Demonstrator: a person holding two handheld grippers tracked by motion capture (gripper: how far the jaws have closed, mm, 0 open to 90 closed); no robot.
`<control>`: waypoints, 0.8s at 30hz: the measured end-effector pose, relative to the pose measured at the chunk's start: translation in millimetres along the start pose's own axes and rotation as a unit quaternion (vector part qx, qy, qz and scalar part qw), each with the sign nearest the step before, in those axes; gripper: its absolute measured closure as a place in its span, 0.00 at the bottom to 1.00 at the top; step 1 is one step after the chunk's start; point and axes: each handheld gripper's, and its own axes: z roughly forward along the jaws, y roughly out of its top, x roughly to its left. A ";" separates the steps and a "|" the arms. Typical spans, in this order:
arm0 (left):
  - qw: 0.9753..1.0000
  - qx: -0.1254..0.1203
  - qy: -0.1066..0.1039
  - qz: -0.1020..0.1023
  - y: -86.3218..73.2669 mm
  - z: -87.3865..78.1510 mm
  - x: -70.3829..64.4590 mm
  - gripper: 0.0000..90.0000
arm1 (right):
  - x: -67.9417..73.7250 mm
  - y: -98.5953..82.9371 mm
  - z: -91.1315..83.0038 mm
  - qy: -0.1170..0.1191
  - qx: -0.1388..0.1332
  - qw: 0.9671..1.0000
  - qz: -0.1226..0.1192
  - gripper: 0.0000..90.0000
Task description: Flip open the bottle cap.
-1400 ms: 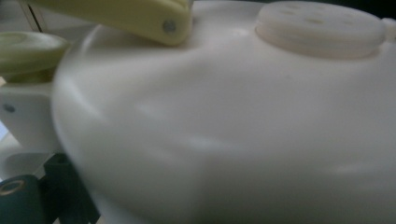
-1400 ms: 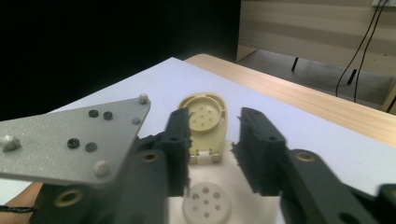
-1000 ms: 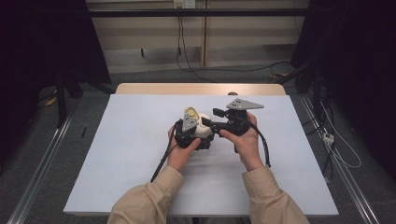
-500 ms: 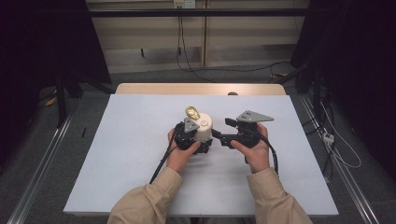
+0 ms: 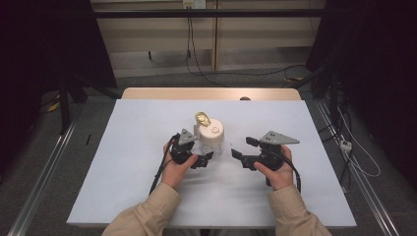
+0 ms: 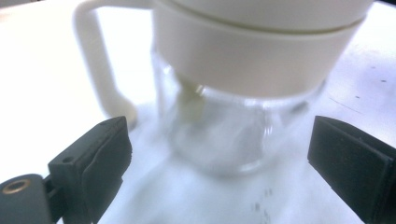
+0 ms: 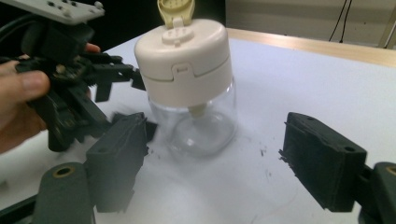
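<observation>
1. A clear glass jar (image 5: 210, 142) stands upright near the middle of the white table (image 5: 123, 162). In the right gripper view, nothing can be made out through its glass body (image 7: 201, 126).
2. A cream plastic lid (image 7: 183, 60) caps the jar. A small yellowish flap (image 7: 175, 9) on top stands flipped up, over a ribbed spout (image 7: 177, 33).
3. A cream handle (image 6: 95, 65) runs down one side of the jar, as the left gripper view shows.
4. Under the lid a short cream stub (image 7: 198, 110) hangs into the glass.
5. The left gripper (image 5: 203, 158) sits just beside the jar, its jaws spread wide to either side of the glass without touching it.
6. The right gripper (image 5: 242, 147) is near the jar but apart from it, jaws wide open and holding nothing, pointed towards the jar.
7. Each gripper is held in one hand, with tan sleeves (image 5: 147, 216) coming in from the near edge.
</observation>
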 end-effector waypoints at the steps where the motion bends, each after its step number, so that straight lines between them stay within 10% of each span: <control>1: 1.000 -0.002 -0.002 -0.002 -1.9 -4.5 0.8 0.06 | 0.6 -1.9 -1.3 0.000 0.002 1.000 0.002 0.24; 24: 0.999 -0.029 0.014 -0.013 -42.6 -100.4 40.8 0.07 | -3.4 -34.6 -40.6 -0.037 0.022 0.999 -0.026 0.16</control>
